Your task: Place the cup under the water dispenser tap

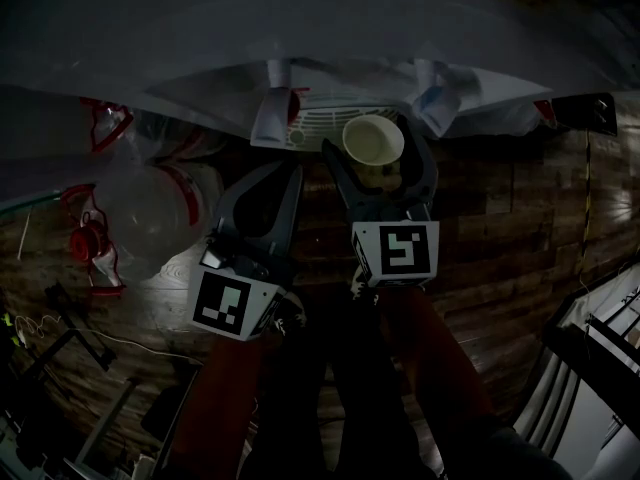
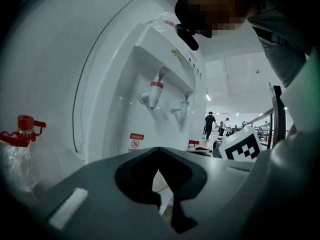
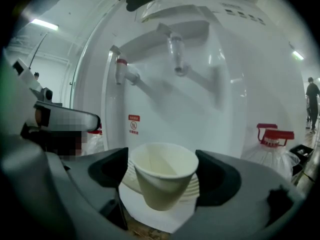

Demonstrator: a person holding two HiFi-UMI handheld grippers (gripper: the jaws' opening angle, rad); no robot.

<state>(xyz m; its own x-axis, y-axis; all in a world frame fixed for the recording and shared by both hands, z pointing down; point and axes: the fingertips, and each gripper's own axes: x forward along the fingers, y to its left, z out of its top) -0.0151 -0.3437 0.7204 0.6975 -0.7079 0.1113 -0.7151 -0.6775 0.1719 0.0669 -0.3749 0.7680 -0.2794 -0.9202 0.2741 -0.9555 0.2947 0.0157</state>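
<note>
A cream-white paper cup point(image 3: 162, 181), empty and tapering to a narrow base under a rolled rim, is seen between the widely spread jaws of the right gripper point(image 3: 161, 169). No squeeze is shown on its wall, though the rim lies just beside each pad. It is set over the white drip tray point(image 3: 165, 223) of the water dispenser point(image 3: 210, 124), below the clear tap point(image 3: 176, 54). The left gripper point(image 2: 159, 151) is held closed (nothing between its jaws).

- One cup point(image 3: 162, 176).
- One water dispenser point(image 2: 120, 59).
- Two taps — a red tap point(image 2: 155, 91), a blue tap point(image 2: 184, 106).
- Two grippers — left gripper point(image 1: 292, 175), right gripper point(image 1: 378, 150).
- At least two jugs point(image 1: 150, 213).
</note>
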